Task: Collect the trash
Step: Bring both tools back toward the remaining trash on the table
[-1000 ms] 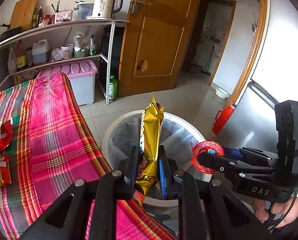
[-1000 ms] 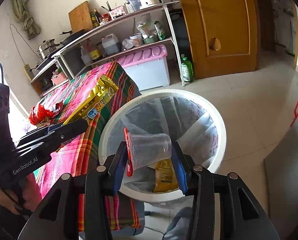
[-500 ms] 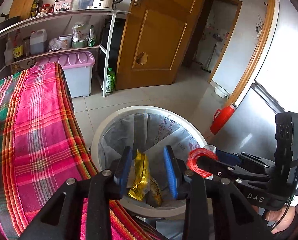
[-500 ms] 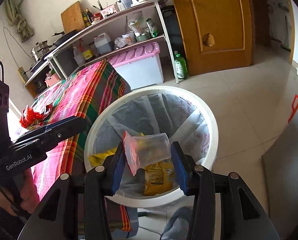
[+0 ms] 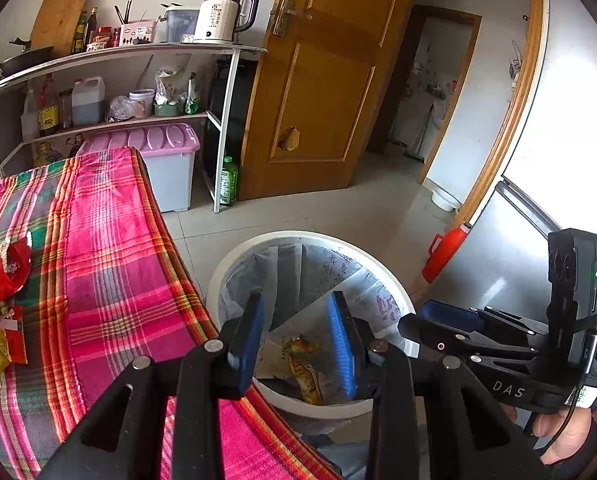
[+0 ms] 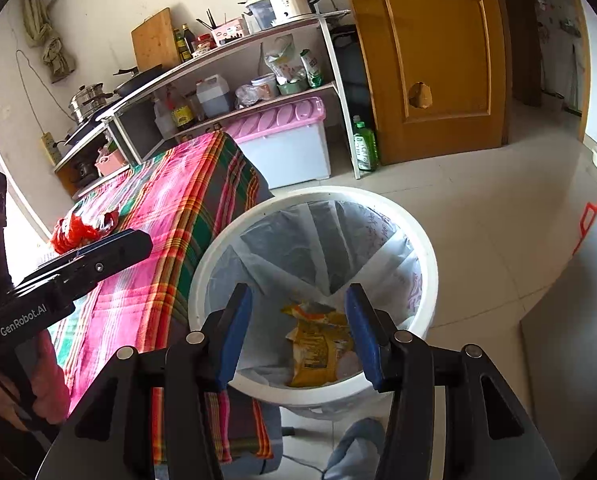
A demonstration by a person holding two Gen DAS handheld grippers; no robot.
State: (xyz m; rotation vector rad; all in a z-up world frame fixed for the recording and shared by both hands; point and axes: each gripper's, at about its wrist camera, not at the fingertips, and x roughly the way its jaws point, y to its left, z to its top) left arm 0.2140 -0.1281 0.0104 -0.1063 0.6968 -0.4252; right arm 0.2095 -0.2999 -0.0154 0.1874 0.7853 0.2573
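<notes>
Holding both tongs over the white trash bin [image 5: 234, 276], I list what shows.

Left gripper [image 5: 298, 340]: lower centre of the left wrist view; blue pads apart, nothing between them. These jaws have just been opening.

Right gripper [image 6: 298, 328]: lower centre of the right wrist view; blue pads apart, nothing between them, jaws just been opening as well. It also shows at the right edge of the left wrist view, with my right hand [image 5: 566, 436] under it at the lower right.

Trash bin: round, white rim, lined with a translucent bag; it stands on the tiled floor just beside the table edge, centre of both views.

Yellow snack wrapper [image 6: 318, 344]: lying at the bottom of the bin, seen between my right pads. Just right of it lies something pale that I cannot make out.

Plaid tablecloth [image 5: 110, 248]: pink, green and orange, left half of the left wrist view.

Red wrapper [image 5: 2, 276]: crumpled on the cloth at the far left edge, well apart from the bin. More scraps lie below it, too cut off to name.

Pink-lidded storage box [image 6: 282, 120]: under the shelf, upper centre.

Electric kettle [image 5: 226, 16]: on the top shelf.

Wooden door [image 5: 318, 92]: upper centre.
</notes>
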